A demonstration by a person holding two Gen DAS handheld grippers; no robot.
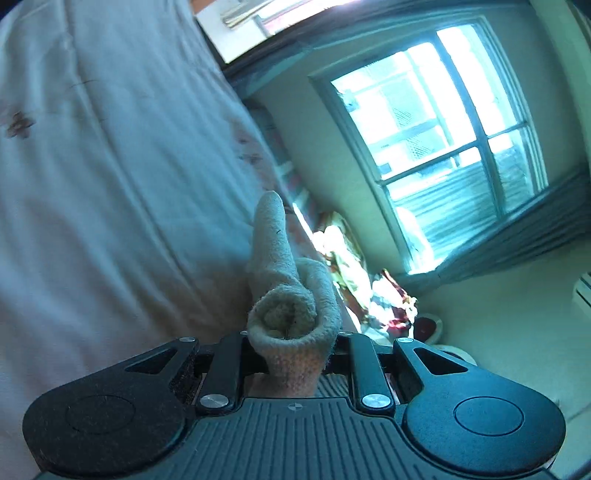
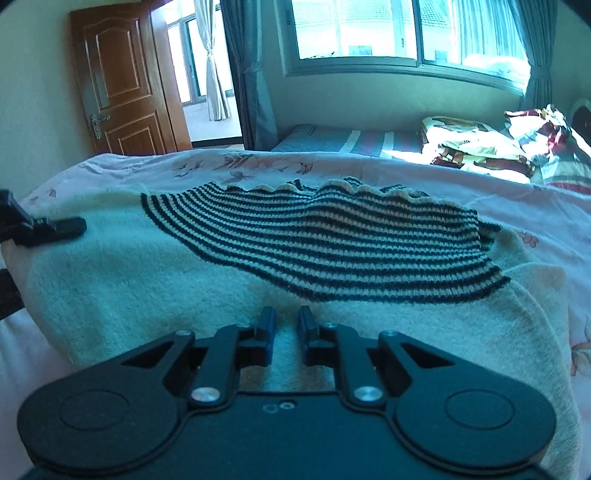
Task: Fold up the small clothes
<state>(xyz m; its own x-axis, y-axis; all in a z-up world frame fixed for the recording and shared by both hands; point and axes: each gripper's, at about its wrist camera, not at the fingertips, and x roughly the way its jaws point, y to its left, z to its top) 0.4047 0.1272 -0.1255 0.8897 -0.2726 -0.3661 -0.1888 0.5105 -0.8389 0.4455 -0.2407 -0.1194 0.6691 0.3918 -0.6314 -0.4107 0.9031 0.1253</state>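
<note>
Left wrist view looks tilted along the bed (image 1: 110,166) toward the window (image 1: 436,122); right views both level, close.

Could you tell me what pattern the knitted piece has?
Black-and-cream stripes on the knitted piece, clearest in the right wrist view.

Sunlit window (image 2: 406,33), wooden door (image 2: 122,81), curtains (image 2: 247,74).

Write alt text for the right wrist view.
The right gripper, fingers nearly together, pinches the near edge of a cream fleecy garment with a black-and-cream striped knit panel, spread on a floral bedsheet. The left gripper shows at the left edge; behind are a window and wooden door.
</note>
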